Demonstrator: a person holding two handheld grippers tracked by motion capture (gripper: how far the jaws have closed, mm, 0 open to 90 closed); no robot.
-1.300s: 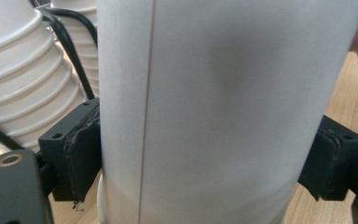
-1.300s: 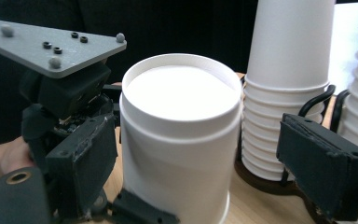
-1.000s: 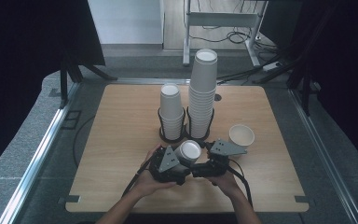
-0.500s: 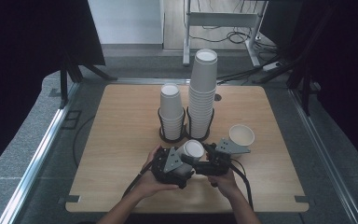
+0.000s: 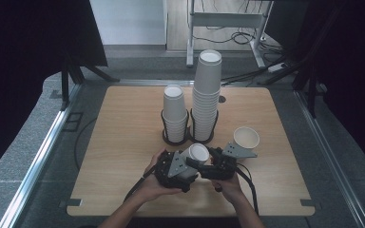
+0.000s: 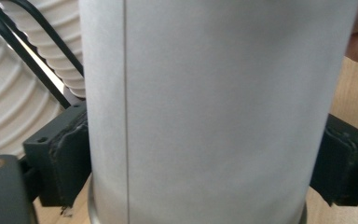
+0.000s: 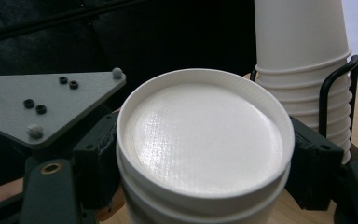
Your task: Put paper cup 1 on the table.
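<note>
White paper cup (image 5: 197, 156), black grippers, light wooden table (image 5: 123, 142)

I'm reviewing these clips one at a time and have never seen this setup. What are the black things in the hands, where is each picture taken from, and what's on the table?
A person holds a hand-operated gripper in each hand: the left gripper and the right gripper. The high view looks down from above; each gripper view comes from a camera riding on that gripper. On the wooden table stand a short cup stack and a tall cup stack in black wire holders, plus a loose cup. Both grippers bracket one white paper cup; the right gripper view shows its pads pressing on it.
</note>
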